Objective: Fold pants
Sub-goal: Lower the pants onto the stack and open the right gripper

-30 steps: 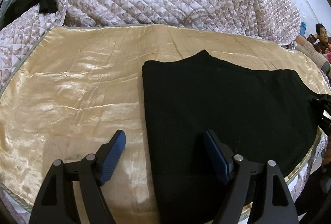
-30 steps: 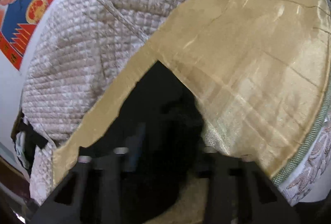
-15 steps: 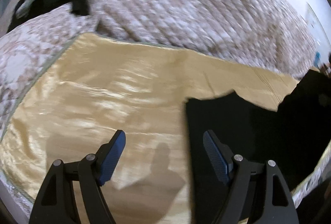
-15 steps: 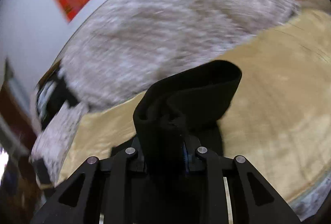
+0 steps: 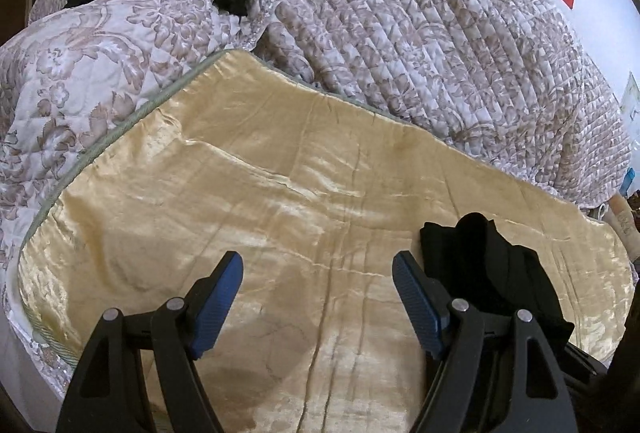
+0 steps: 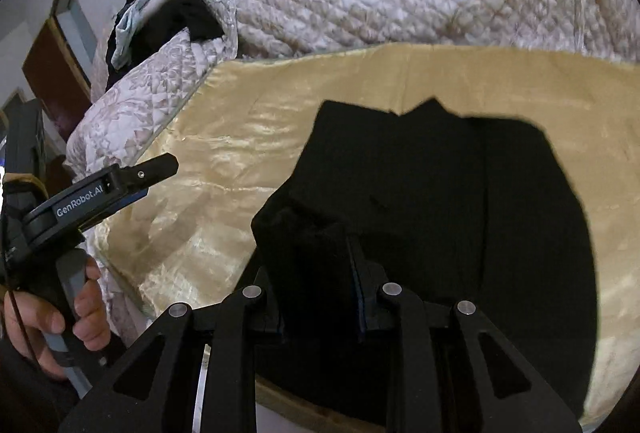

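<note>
Right gripper point(image 6: 320, 293) has carried pinched black pants point(image 6: 460, 193) end over onto rest; left gripper point(image 5: 318, 297) stays wide open, empty. Align edges before release.

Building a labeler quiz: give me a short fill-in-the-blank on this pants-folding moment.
1. The right gripper is shut on the ____ pants.
2. The left gripper holds ____.
3. The pants lie on a shiny ____ cloth.

Missing: black; nothing; gold
</note>
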Demonstrator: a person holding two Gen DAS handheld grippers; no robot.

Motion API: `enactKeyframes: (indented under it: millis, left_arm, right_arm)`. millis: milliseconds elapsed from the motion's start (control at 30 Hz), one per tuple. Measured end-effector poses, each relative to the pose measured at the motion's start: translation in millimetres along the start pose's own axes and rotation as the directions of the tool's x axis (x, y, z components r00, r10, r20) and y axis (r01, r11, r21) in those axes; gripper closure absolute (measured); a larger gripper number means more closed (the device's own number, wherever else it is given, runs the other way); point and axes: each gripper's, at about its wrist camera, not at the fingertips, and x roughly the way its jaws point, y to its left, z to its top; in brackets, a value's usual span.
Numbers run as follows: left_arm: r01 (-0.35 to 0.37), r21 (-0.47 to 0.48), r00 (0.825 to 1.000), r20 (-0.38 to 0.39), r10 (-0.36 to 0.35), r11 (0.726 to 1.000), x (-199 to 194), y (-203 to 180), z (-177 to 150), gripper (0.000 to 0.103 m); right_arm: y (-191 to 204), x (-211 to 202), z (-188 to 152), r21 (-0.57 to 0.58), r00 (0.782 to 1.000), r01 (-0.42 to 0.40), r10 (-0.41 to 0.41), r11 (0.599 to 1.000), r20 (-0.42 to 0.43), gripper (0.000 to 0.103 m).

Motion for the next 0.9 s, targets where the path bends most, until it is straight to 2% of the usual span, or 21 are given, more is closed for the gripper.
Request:
enactKeyframes:
  millis: [267,300,433,533,667,800,833,900]
  left_arm:
    - [0.007,0.018,1.000,0.011,-0.007,1.000,-5,-5,-2,0.024]
    - [0.004,0.017,1.000,0.010,-0.004,1.000,-4,-4,-2,0.024]
    - [-0.005,0.015,1.000,0.007,0.005,1.000,-3,-4,-2,0.024]
    - [-0.006,0.025,1.000,0.008,0.006,1.000,-3,-5,-4,0.024]
    - [-0.005,0.034,1.000,0.000,0.006,0.999,1,-9,-5,0.024]
    - [0.024,0.050,1.000,-0.002,-0.024,0.998,5,-23,-5,0.024]
    - [0.035,0.059,0.999,-0.001,-0.035,0.998,5,-28,-5,0.024]
    - [0.056,0.080,0.998,0.000,-0.056,0.995,4,-38,-5,0.024]
  right_arm:
    - [14,3,-12,-0.056,1.000,0.025,-0.026,0.998,-0.003,0.078]
    - [14,7,-14,-0.067,1.000,0.013,-0.013,0.998,-0.013,0.076]
    - [23,0,-17,-0.081,0.999,-0.035,0.035,0.996,0.006,0.057]
    - [25,-11,-17,-0.075,0.997,-0.072,0.074,0.995,0.020,0.055]
    - [19,-38,-15,-0.047,0.983,-0.156,0.160,0.987,0.095,0.050]
    - [12,-52,-25,-0.020,0.981,-0.112,0.114,0.994,0.156,0.050]
    - [8,-49,-29,0.001,0.985,-0.093,0.092,0.996,0.144,0.050]
    - [0,-35,-37,0.029,0.996,-0.049,0.047,0.998,0.070,0.057]
